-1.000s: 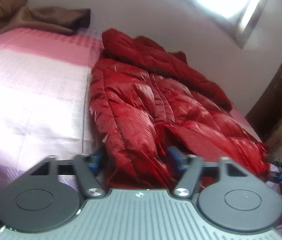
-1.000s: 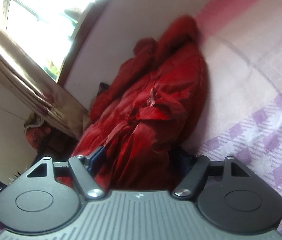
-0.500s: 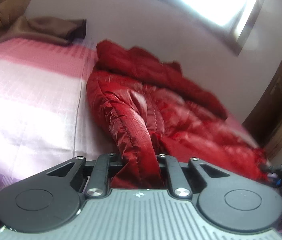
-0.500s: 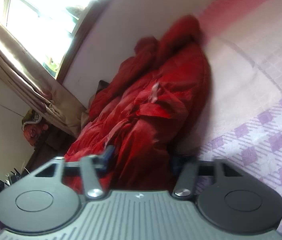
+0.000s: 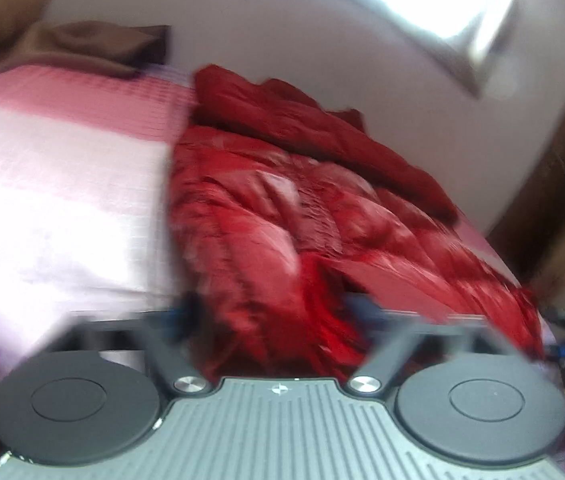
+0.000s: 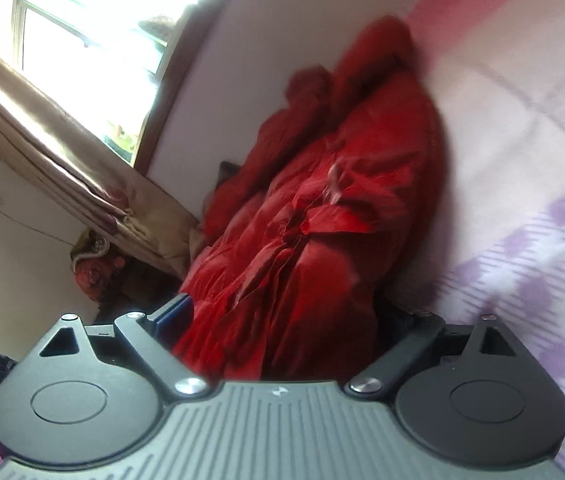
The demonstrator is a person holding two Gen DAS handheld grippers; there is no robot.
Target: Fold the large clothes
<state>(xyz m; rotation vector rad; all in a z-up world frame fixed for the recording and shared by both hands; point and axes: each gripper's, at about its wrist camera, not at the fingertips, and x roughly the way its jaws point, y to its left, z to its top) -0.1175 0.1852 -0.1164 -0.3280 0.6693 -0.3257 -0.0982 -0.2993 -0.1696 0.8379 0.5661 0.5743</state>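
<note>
A shiny red quilted puffer jacket (image 5: 282, 208) lies spread on the bed, hood towards the wall. In the blurred left wrist view its near hem bunches between the fingers of my left gripper (image 5: 270, 314). Those jaws are opening and stand well apart, and the blue pads (image 5: 178, 316) do not press the fabric. The right wrist view shows the jacket (image 6: 322, 200) from its other side. My right gripper (image 6: 286, 320) is opening wide around the near edge, and its blue pad (image 6: 174, 316) is clear of the cloth.
The bed sheet (image 5: 62, 184) is pink and white, with purple checks (image 6: 542, 272) near the right gripper. A brown blanket (image 5: 94, 46) lies at the bed's far end. A white wall (image 5: 282, 40), a bright window (image 6: 82, 20) and a beige curtain (image 6: 62, 152) border the bed.
Half a second ago the left jaws pinched the jacket's hem and the right jaws had narrowed on it. Both have since spread apart, and the fabric has dropped back onto the bed.
</note>
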